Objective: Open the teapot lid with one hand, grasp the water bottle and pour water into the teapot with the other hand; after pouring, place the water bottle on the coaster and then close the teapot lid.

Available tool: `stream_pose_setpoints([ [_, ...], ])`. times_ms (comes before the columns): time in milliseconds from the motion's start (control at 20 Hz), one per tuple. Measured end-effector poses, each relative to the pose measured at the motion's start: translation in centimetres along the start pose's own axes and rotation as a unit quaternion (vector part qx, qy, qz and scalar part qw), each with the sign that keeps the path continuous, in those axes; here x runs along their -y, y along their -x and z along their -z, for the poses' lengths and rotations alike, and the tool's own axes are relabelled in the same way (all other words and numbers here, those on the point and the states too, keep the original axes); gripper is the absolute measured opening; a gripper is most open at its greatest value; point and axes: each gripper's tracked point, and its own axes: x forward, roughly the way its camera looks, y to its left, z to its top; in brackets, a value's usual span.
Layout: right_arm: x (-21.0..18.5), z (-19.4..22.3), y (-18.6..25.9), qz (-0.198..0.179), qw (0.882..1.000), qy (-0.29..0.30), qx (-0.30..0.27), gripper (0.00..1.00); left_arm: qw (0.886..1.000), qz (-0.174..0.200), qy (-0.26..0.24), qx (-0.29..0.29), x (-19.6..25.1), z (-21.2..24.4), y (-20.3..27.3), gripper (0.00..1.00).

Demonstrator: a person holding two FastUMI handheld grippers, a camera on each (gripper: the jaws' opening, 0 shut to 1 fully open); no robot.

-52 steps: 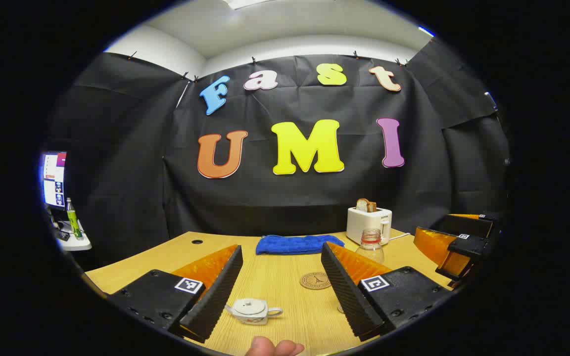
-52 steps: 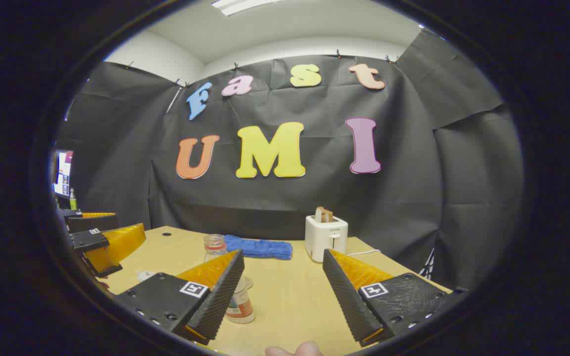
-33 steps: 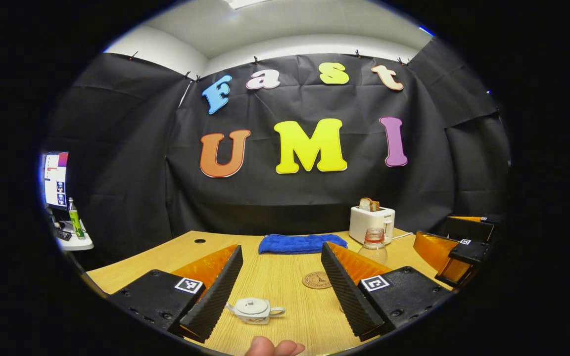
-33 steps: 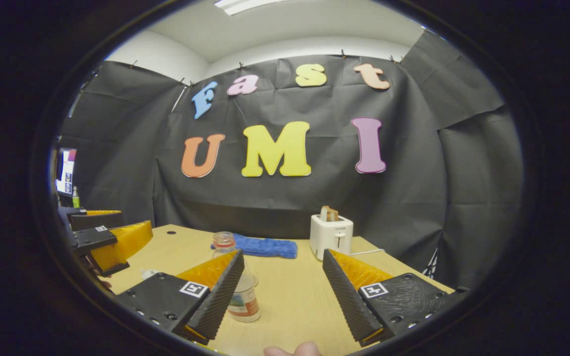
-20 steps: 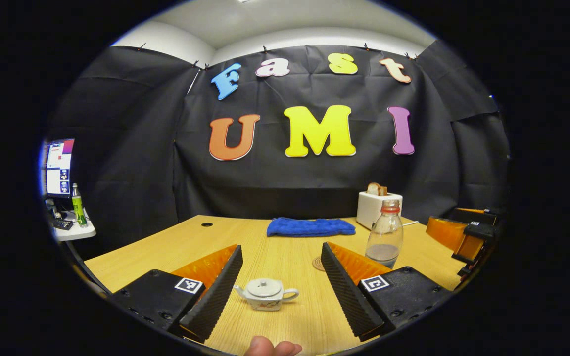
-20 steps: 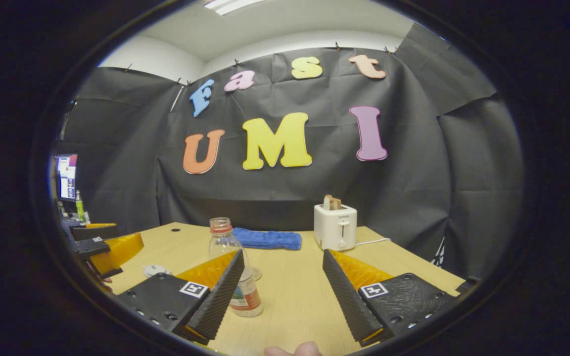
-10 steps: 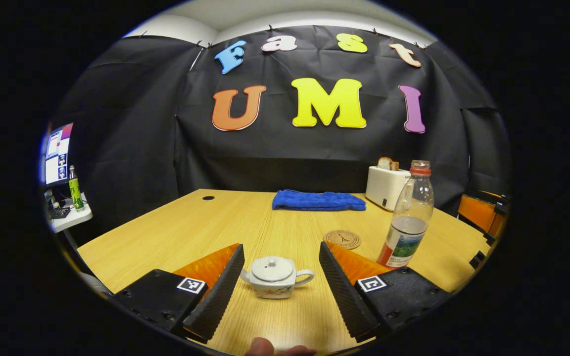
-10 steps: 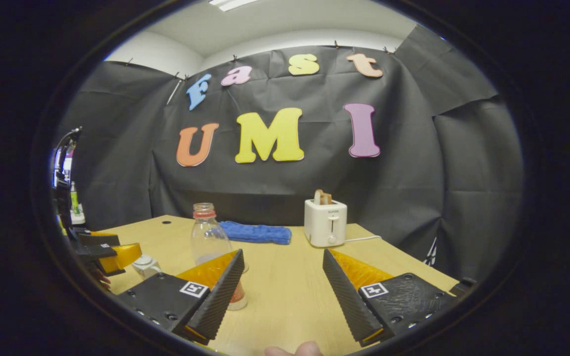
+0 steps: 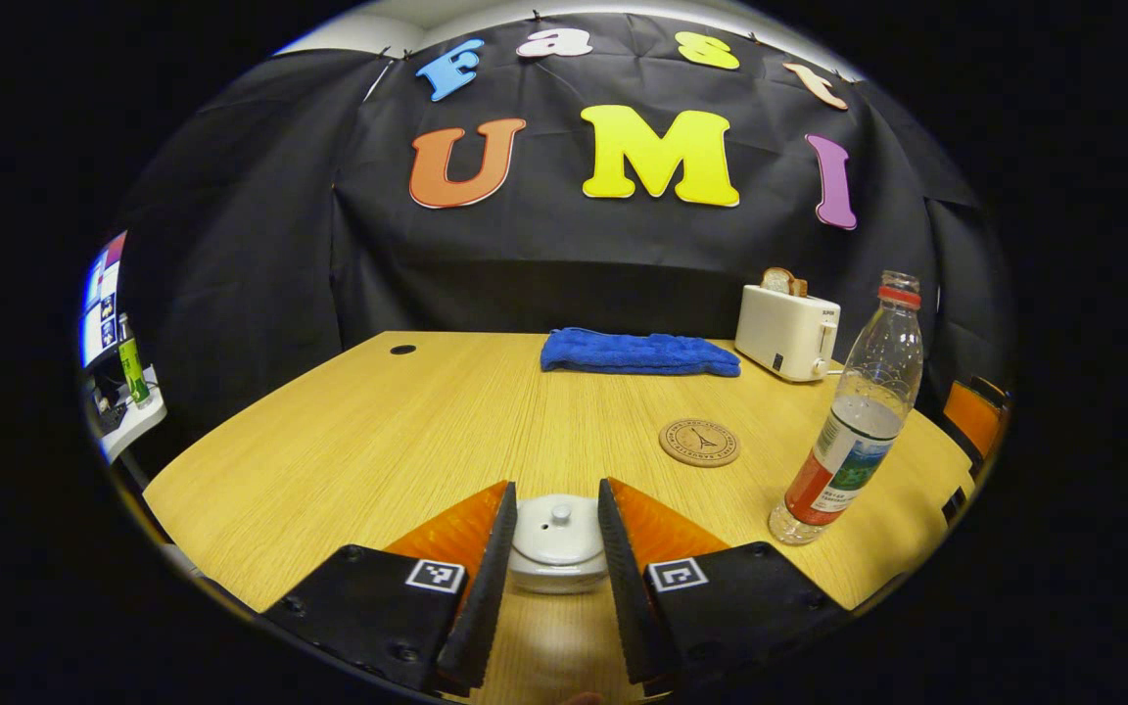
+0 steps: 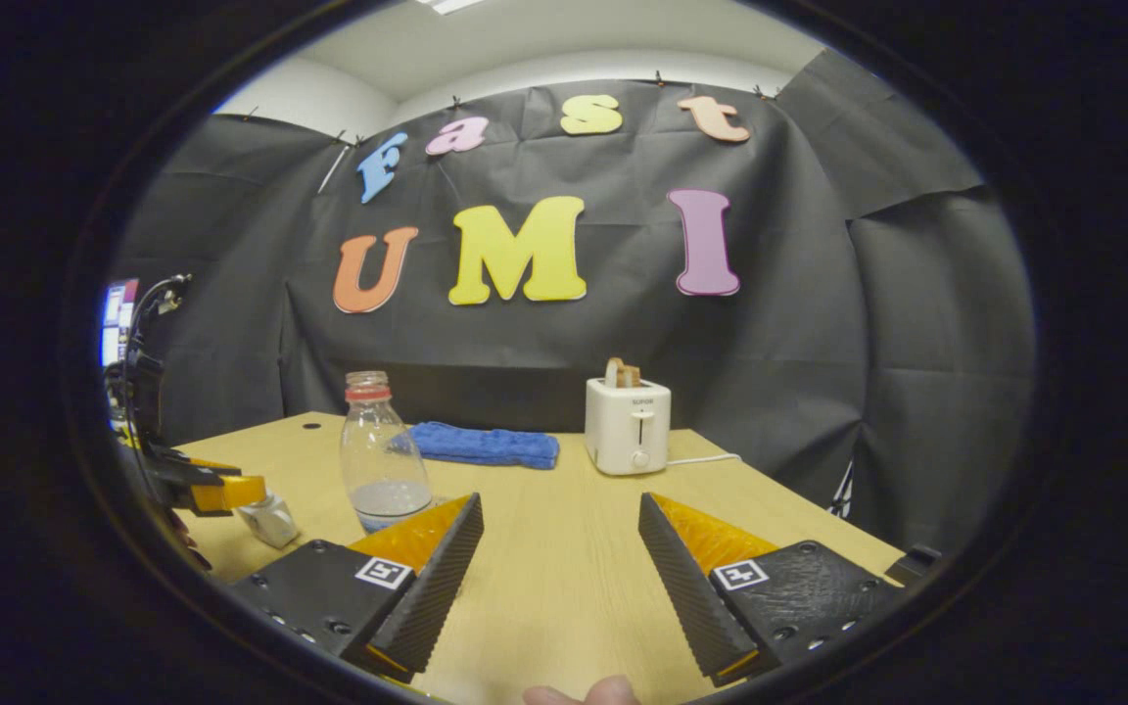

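- Black cloth is hung as the backdrop behind a light wooden table (image 9: 349, 441), on which everything is laid out.
- In the left gripper view the white teapot (image 9: 558, 543), lid on, is seen on the near part of the table, between the two fingers of the left gripper (image 9: 552, 534).
- Those fingers are drawn close along the teapot's sides; whether both are pressed on it cannot be told.
- To the right of the teapot, well apart from it, the water bottle (image 9: 854, 419) is stood upright with a little water in it.
- Beyond the teapot, between it and the bottle, a round coaster (image 9: 699, 443) is laid flat.
- Farther behind the teapot a folded blue towel (image 9: 638, 353) and a white toaster (image 9: 785, 335) holding toast are placed.
- In the right gripper view the right gripper (image 10: 560, 548) is held with its fingers wide apart and nothing between them, to the right of the teapot (image 10: 270, 520).
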Motion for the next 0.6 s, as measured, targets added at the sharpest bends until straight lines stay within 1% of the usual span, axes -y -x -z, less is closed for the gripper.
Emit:
stream_pose_setpoints([
  [50,0.1,0.1,-0.1,0.001,1.0,-0.001,-0.001,0.95,1.0,-0.002,-0.001,-0.001,-0.1,0.0,-0.1,0.49],
  [100,0.2,0.1,-0.3,0.001,1.0,-0.002,-0.002,0.95,1.0,-0.004,-0.003,-0.001,-0.2,-0.1,-0.1,0.42],
  [150,0.1,0.2,-0.2,0.001,1.0,-0.002,-0.002,0.95,1.0,-0.005,-0.005,-0.002,-0.2,-0.1,-0.1,0.38],
  [200,0.1,0.3,-0.3,0.0,1.0,-0.002,-0.002,0.97,1.0,-0.004,-0.008,-0.001,0.0,-0.2,-0.1,0.3],
  [250,0.0,0.4,-0.3,-0.002,1.0,-0.002,-0.003,0.96,1.0,-0.001,-0.011,0.0,0.1,-0.2,-0.1,0.28],
  [350,0.0,0.5,-0.3,-0.004,1.0,0.0,-0.003,0.95,1.0,0.007,-0.016,0.002,0.5,-0.3,-0.1,0.19],
  [400,0.0,0.5,-0.3,-0.004,1.0,0.001,-0.002,0.97,1.0,0.007,-0.022,0.002,0.6,-0.4,-0.1,0.12],
  [450,-0.1,0.4,-0.3,-0.007,1.0,0.002,0.0,0.97,1.0,0.007,-0.03,0.004,0.5,-0.3,-0.2,0.07],
  [500,-0.4,0.3,-0.2,-0.017,1.0,-0.001,0.003,0.97,0.999,0.007,-0.032,0.006,0.5,-0.4,-0.2,0.04],
  [550,-1.0,0.2,0.1,-0.029,1.0,-0.004,0.006,0.96,1.0,0.009,-0.027,0.008,0.4,-0.5,-0.2,0.03],
  [600,-1.5,0.1,0.3,-0.041,0.999,-0.007,0.008,0.98,1.0,0.011,-0.018,0.011,0.4,-0.7,-0.1,0.03],
])
